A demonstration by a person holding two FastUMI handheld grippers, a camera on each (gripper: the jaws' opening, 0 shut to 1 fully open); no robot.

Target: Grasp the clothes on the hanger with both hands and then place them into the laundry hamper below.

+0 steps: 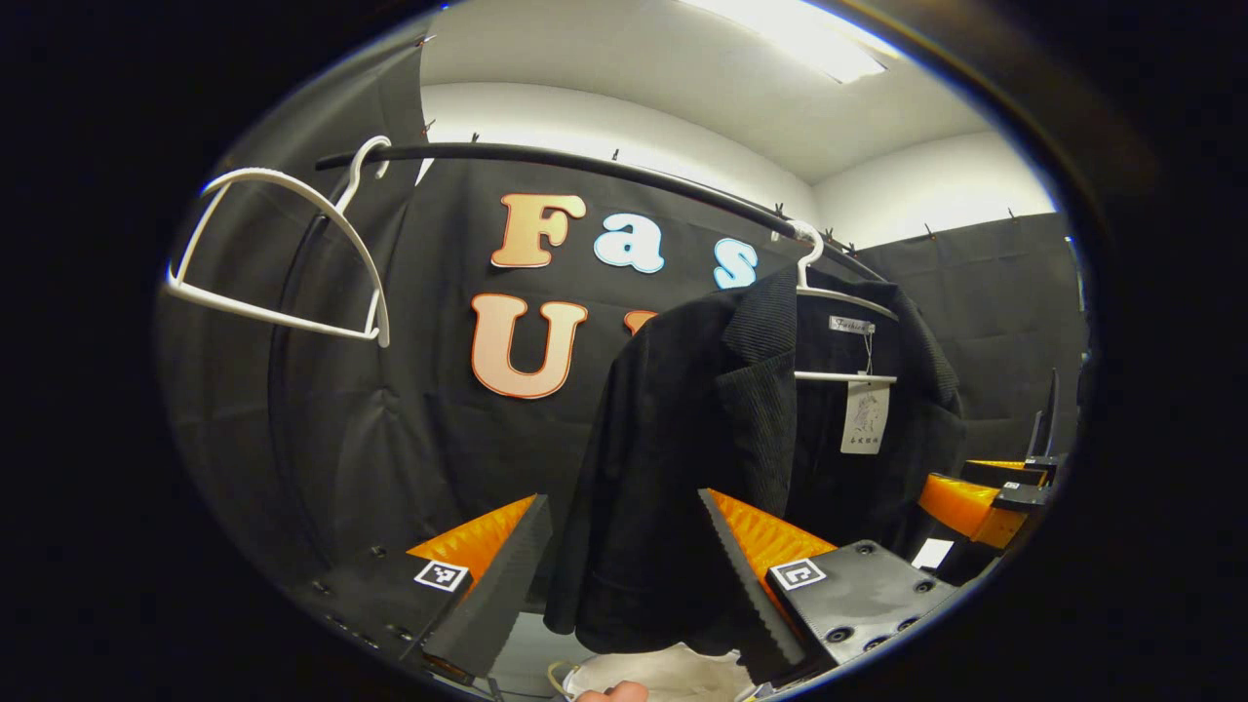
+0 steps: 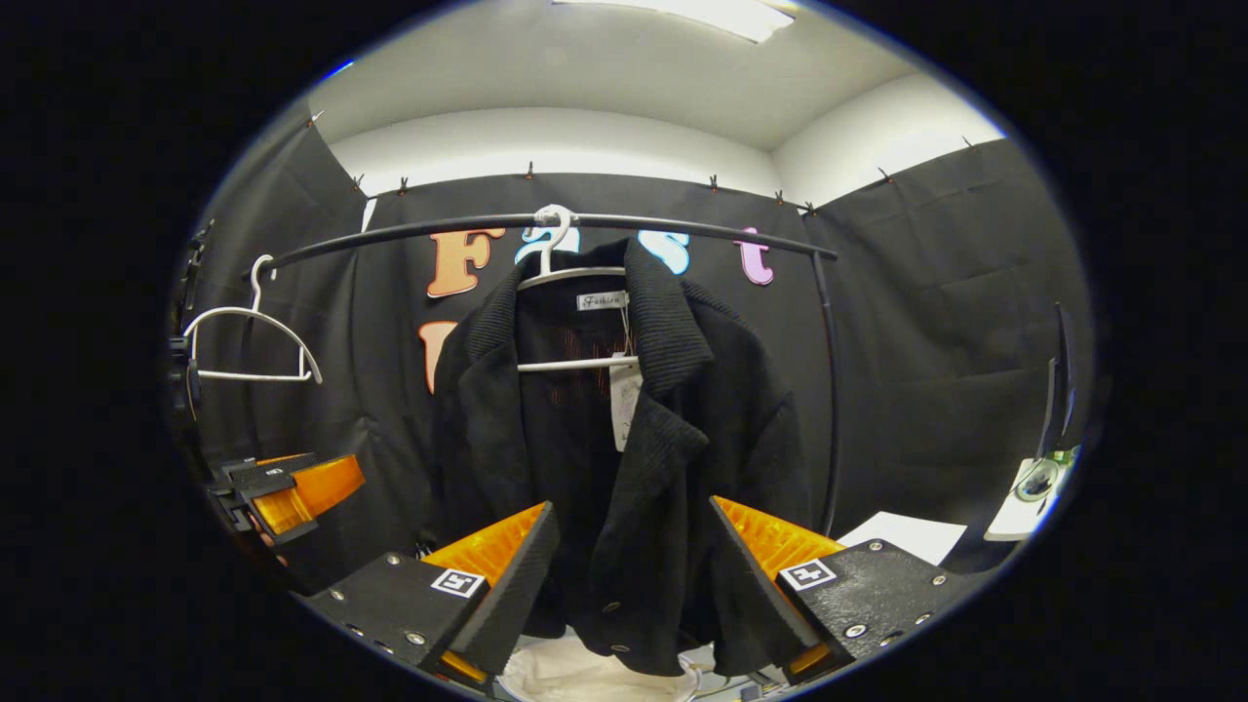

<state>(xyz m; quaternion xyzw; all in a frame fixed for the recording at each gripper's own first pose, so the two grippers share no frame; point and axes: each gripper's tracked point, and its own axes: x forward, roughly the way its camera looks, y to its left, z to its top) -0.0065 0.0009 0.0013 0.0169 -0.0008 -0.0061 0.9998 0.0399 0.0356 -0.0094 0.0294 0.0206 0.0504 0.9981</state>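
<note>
Jacket point(image 2: 624, 468) hem hangs between both spread tongs point(image 1: 624, 575) point(image 2: 634, 585), neither touching, hamper point(image 2: 585, 678) below.

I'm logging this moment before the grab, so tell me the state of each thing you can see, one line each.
Black jacket: hanging on its hanger, front open, not gripped.
White hanger under the jacket: hooked on the rail.
Empty white hanger: hooked on the rail, bare.
Paper tag: dangling inside the jacket.
Left tool: open, jacket hem between its fingers.
Right tool: open, jacket hem between its fingers.
</note>
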